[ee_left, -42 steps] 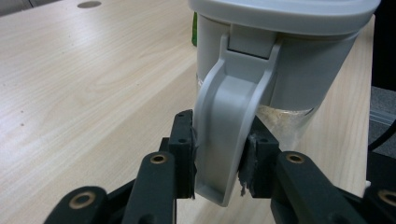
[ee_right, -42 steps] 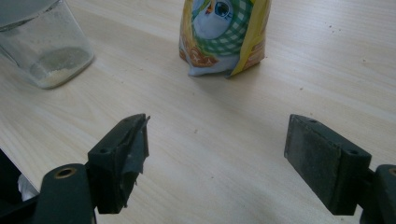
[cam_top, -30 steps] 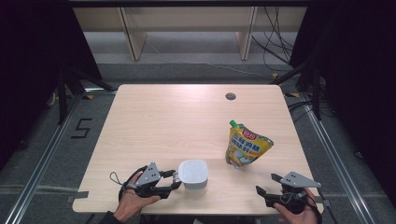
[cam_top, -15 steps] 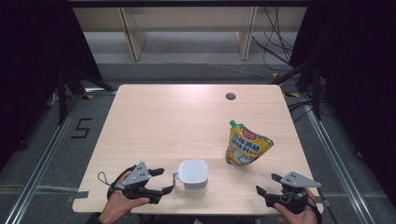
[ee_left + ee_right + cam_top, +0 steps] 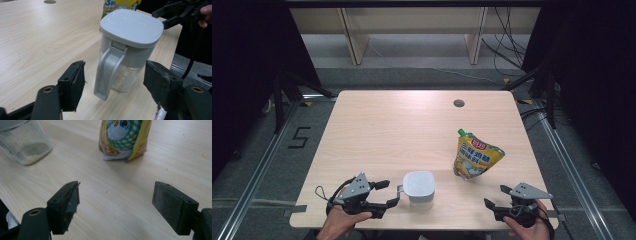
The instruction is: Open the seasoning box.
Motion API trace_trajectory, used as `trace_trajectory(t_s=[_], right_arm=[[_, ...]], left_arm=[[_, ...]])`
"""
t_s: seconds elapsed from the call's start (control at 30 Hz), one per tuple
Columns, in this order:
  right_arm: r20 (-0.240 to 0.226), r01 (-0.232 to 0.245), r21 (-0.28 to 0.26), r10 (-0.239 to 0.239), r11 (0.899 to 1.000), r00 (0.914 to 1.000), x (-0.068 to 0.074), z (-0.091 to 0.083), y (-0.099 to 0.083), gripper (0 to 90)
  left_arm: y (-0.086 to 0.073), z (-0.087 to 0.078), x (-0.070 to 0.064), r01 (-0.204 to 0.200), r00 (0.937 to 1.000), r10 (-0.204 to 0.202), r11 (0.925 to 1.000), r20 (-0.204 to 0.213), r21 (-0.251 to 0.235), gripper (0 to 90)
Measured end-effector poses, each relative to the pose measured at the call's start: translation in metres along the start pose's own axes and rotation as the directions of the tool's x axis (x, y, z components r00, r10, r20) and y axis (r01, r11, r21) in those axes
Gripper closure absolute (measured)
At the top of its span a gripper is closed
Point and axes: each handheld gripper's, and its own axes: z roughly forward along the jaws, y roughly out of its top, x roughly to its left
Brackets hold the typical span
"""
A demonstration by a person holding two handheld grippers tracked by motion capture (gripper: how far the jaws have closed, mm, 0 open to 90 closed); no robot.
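Jug (image 5: 419,186) stands upright near the table's (image 5: 377,130) front edge, a bit left of centre, grey lid on, clear body below. Its handle (image 5: 106,71) sticks out toward the left gripper (image 5: 384,194) and runs vertically, top hinge at the lid down to a free lower end. Left gripper sits just beside the jug on its left, jaws spread wide and holding nothing; in the left gripper view the handle falls between the two pads, closer to the left one, not touching either. So the left hand (image 5: 343,220) is clearly the nearer one, and the move I'd expect is a short push straight ahead, then close across the handle's flat sides. Right gripper (image 5: 494,197) is near the front right corner, well apart from the jug, jaws also wide open and empty, aimed at the yellow pouch (image 5: 474,156), which stands upright toward the right edge. Jug looks empty apart from some pale residue at the bottom, hard to be sure through the plastic.
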Motion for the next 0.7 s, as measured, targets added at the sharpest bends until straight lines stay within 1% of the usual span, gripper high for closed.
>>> trace_trajectory(t_s=[0.03, 0.07, 0.1, 0.13, 0.17, 0.2, 0.23, 0.27, 0.3, 0.33, 0.37, 0.4, 0.43, 0.47, 0.5, 0.53, 0.57, 0.6, 0.63, 0.67, 0.7], right_arm=[[-0.003, -0.009, -0.005, 0.008, 1.0, 1.0, 0.001, 0.001, 0.0, 22.5], [0.007, -0.016, -0.001, 0.016, 1.0, 0.9998, 0.003, 0.002, 0.0, 22.5], [0.01, 0.011, -0.005, -0.011, 1.0, 0.9999, 0.001, 0.002, 0.0, 22.3], [-0.01, 0.003, -0.006, -0.003, 1.0, 0.9999, 0.001, 0.002, 0.0, 21.8], [-0.013, -0.013, -0.009, 0.013, 1.0, 0.9998, 0.003, 0.001, 0.0, 21.7], [-0.014, -0.008, -0.012, 0.008, 1.0, 0.9999, 0.004, 0.001, 0.0, 21.7], [-0.013, -0.013, -0.012, 0.013, 1.0, 0.9998, 0.005, 0.0, 0.001, 21.5], [-0.012, -0.02, -0.008, 0.02, 1.0, 0.9997, 0.006, 0.0, 0.001, 21.2], [-0.017, -0.018, -0.007, 0.018, 1.0, 0.9997, 0.006, 0.0, 0.001, 20.8], [-0.019, -0.003, -0.009, 0.003, 1.0, 0.9998, 0.005, 0.001, 0.001, 20.7], [-0.017, 0.025, -0.006, -0.025, 1.0, 0.9995, 0.004, 0.002, 0.001, 20.3], [-0.012, 0.035, -0.01, -0.035, 0.999, 0.9993, 0.004, 0.001, 0.002, 20.1], [-0.018, 0.028, -0.009, -0.028, 1.0, 0.9994, 0.005, 0.001, 0.002, 20.1], [-0.025, 0.029, -0.014, -0.029, 0.999, 0.9993, 0.005, 0.001, 0.002, 20.0], [-0.026, 0.021, -0.014, -0.021, 1.0, 0.9994, 0.005, 0.001, 0.001, 19.8], [-0.028, 0.018, -0.015, -0.019, 1.0, 0.9994, 0.005, 0.001, 0.001, 19.7], [-0.03, 0.018, -0.021, -0.019, 1.0, 0.9994, 0.005, 0.002, 0.001, 19.7], [-0.03, 0.024, -0.02, -0.024, 1.0, 0.9993, 0.005, 0.002, 0.001, 19.6], [-0.034, 0.012, -0.023, -0.013, 1.0, 0.9994, 0.006, 0.002, 0.0, 19.2], [-0.033, 0.021, -0.029, -0.022, 0.999, 0.9992, 0.006, 0.002, 0.001, 18.9], [-0.038, 0.013, -0.03, -0.014, 0.999, 0.9992, 0.007, 0.002, 0.001, 18.8]], left_arm=[[0.0, 0.0, -0.001, 0.001, 1.0, -0.001, 1.0, -0.001, -0.006, 36.0], [0.001, -0.001, -0.002, 0.0, 1.0, 0.0, 1.0, 0.003, -0.009, 39.9], [0.002, -0.002, -0.003, -0.013, 0.9999, 0.013, 0.9998, -0.004, -0.012, 44.7], [0.003, -0.003, -0.003, -0.024, 0.9997, 0.024, 0.9994, 0.002, -0.027, 47.4], [0.003, -0.003, -0.005, -0.014, 0.9999, 0.015, 0.999, 0.004, -0.042, 54.6], [0.004, -0.004, -0.004, -0.052, 0.9986, 0.052, 0.9975, 0.006, -0.047, 60.8], [0.004, -0.004, -0.006, -0.031, 0.9995, 0.031, 0.9986, 0.003, -0.044, 65.1], [0.005, -0.004, -0.007, -0.051, 0.9987, 0.051, 0.9978, -0.003, -0.042, 70.4], [0.006, -0.004, -0.008, -0.053, 0.9985, 0.053, 0.9977, -0.016, -0.041, 76.9], [0.007, -0.004, -0.009, -0.037, 0.9992, 0.036, 0.998, -0.017, -0.052, 79.7], [0.008, -0.005, -0.009, -0.064, 0.9977, 0.064, 0.997, -0.022, -0.044, 82.9], [0.01, -0.005, -0.009, -0.072, 0.997, 0.071, 0.9962, -0.029, -0.049, 85.2], [0.01, -0.005, -0.01, -0.051, 0.9983, 0.049, 0.9968, -0.032, -0.061, 87.4], [0.011, -0.004, -0.01, -0.053, 0.9982, 0.051, 0.9965, -0.031, -0.064, 88.9], [0.012, -0.003, -0.01, -0.038, 0.9987, 0.036, 0.9968, -0.035, -0.07, 89.0], [0.014, -0.002, -0.01, -0.069, 0.997, 0.067, 0.9958, -0.038, -0.06, 89.1], [0.015, -0.001, -0.01, -0.066, 0.9971, 0.064, 0.9961, -0.041, -0.058, 89.1], [0.016, 0.0, -0.011, -0.066, 0.9974, 0.064, 0.9958, -0.034, -0.064, 89.2], [0.019, 0.002, -0.011, -0.069, 0.9972, 0.067, 0.9954, -0.033, -0.066, 89.2], [0.02, 0.002, -0.011, -0.075, 0.9967, 0.073, 0.9953, -0.035, -0.06, 89.2], [0.022, 0.003, -0.013, -0.064, 0.9973, 0.062, 0.9957, -0.039, -0.066, 89.2]])
